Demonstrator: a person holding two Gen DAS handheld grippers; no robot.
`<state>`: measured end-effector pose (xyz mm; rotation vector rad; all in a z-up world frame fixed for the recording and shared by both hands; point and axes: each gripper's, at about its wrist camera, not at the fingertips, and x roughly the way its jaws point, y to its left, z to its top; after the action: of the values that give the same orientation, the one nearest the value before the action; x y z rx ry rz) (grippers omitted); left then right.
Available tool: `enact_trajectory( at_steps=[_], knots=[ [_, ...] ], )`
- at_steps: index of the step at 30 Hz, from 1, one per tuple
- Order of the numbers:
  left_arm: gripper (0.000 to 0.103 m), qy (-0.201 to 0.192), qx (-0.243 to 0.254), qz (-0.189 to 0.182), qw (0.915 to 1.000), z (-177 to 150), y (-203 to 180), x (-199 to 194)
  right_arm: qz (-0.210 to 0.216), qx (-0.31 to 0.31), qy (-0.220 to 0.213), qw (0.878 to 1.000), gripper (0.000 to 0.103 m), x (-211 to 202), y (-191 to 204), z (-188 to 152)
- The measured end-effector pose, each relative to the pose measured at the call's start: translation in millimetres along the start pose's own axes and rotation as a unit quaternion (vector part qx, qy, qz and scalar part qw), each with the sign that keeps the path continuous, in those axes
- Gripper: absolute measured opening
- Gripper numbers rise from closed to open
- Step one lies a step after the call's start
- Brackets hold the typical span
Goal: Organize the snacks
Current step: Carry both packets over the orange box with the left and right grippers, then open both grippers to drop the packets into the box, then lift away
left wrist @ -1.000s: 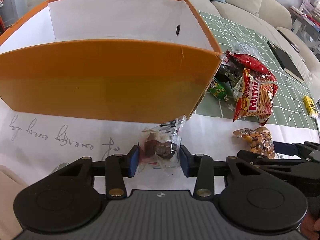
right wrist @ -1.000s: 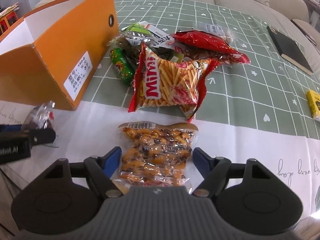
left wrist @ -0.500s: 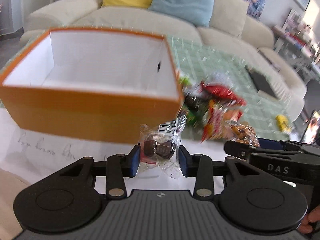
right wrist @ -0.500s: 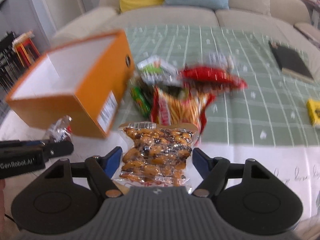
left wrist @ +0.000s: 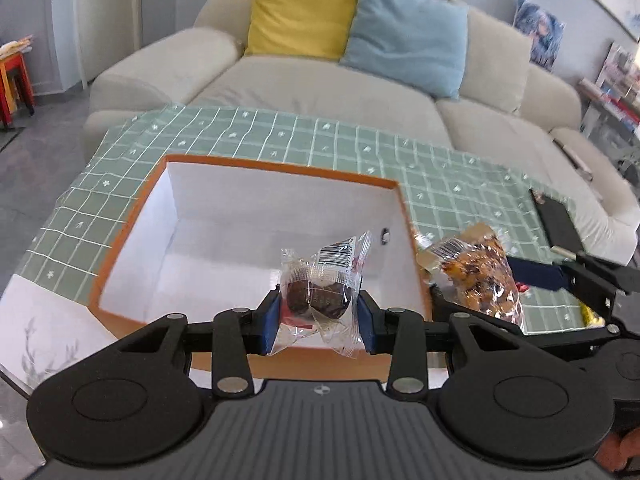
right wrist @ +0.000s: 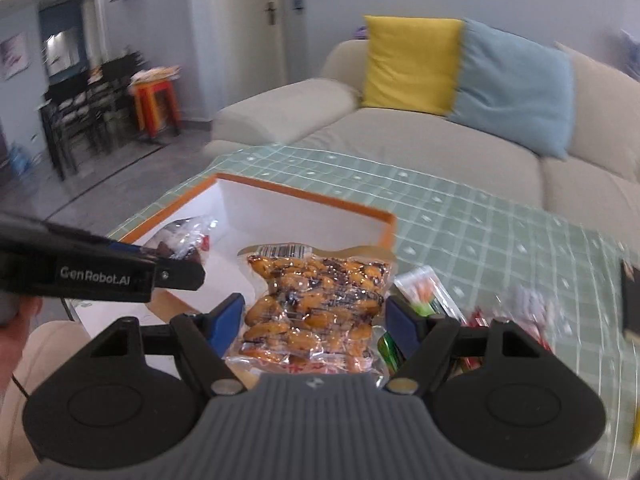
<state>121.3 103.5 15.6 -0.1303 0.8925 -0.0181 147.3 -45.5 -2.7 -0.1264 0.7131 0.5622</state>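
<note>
My left gripper (left wrist: 318, 314) is shut on a clear-wrapped dark round cake (left wrist: 316, 298) and holds it in the air over the near side of the orange box (left wrist: 280, 165). The box is white inside, and what shows of its floor is bare. My right gripper (right wrist: 316, 322) is shut on a vacuum pack of glazed orange nuts (right wrist: 316, 300), held up just right of the box's near right corner (right wrist: 386, 228). In the left wrist view the same nut pack (left wrist: 480, 276) hangs beside the box's right wall.
A pile of snack packets (right wrist: 424, 294) lies on the green checked tablecloth (left wrist: 440, 184) right of the box. A black notebook (left wrist: 556, 220) sits further right. Behind the table is a beige sofa (left wrist: 320, 84) with yellow and blue cushions.
Both grippers have risen from table height with their snacks still gripped. The box, seen side-on before, now lies below them with its open top in view.
</note>
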Motion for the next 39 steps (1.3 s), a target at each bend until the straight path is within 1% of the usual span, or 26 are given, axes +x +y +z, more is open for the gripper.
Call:
enact_trajectory(
  at_steps=[2,5,9,11,14,18,21,27,29,33,39],
  knots=[
    [0.044,0.014,0.006,0.018,0.9997,10.8,5.6,9.8,0.001,-0.016,0.013,1.0,0.073,15.6,3.9,12.8],
    [0.044,0.032,0.002,0.033,0.9989,26.5,18.0,28.2,0.001,-0.045,0.027,0.999,0.073,37.7,9.5,27.2],
    [0.044,0.058,-0.008,0.051,0.997,32.7,33.8,49.4,0.004,-0.065,0.053,0.996,0.074,69.1,13.7,40.1],
    [0.044,0.075,-0.007,0.059,0.9954,34.4,37.7,63.5,0.001,-0.065,0.074,0.995,0.074,87.8,14.0,44.4],
    [0.044,0.104,0.011,0.07,0.9921,31.1,38.1,82.4,0.001,-0.06,0.106,0.993,0.074,110.4,12.7,45.0],
    [0.044,0.144,0.034,0.086,0.9852,26.2,38.9,106.0,0.003,-0.069,0.136,0.988,0.074,135.6,16.7,38.2],
    [0.045,0.17,0.033,0.083,0.9814,20.1,40.3,116.8,0.006,-0.08,0.151,0.985,0.074,147.5,21.9,35.3],
    [0.045,0.191,0.039,0.092,0.9766,13.2,40.8,129.2,0.007,-0.071,0.196,0.978,0.074,170.9,21.7,29.4],
    [0.045,0.197,0.047,0.099,0.9743,12.5,38.8,133.7,0.004,-0.084,0.198,0.977,0.074,172.2,25.1,27.7],
    [0.045,0.21,0.053,0.113,0.9697,11.0,37.9,143.0,-0.001,-0.084,0.208,0.974,0.076,179.7,25.8,30.6],
    [0.047,0.211,0.053,0.12,0.9686,9.5,38.8,144.2,-0.007,-0.085,0.209,0.974,0.077,188.1,28.1,31.1]
  ],
)
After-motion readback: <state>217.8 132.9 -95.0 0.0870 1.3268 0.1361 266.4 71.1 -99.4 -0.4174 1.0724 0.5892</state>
